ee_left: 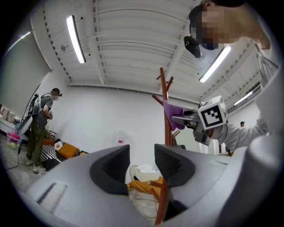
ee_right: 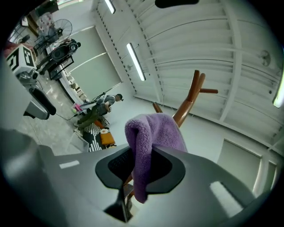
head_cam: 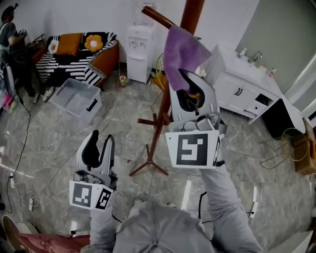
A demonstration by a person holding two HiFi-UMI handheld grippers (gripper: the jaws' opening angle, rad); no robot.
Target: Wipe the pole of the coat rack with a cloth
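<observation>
The cloth (head_cam: 181, 57) in the right tongs (head_cam: 187, 84) lies against the pole (head_cam: 191, 15).

Head view steeply downward, both gripper views angled upward, all sharing the coat rack (head_cam: 191, 14).

Purple fleecy cloth (head_cam: 181, 55) folded, against upright brown coat-rack pole (head_cam: 191, 15).

One coat rack (head_cam: 191, 15), one purple cloth (head_cam: 180, 54), two grippers: left gripper (head_cam: 101, 141), right gripper (head_cam: 186, 81). One water dispenser (head_cam: 139, 47), one striped sofa (head_cam: 74, 66), one clear storage bin (head_cam: 76, 96).
</observation>
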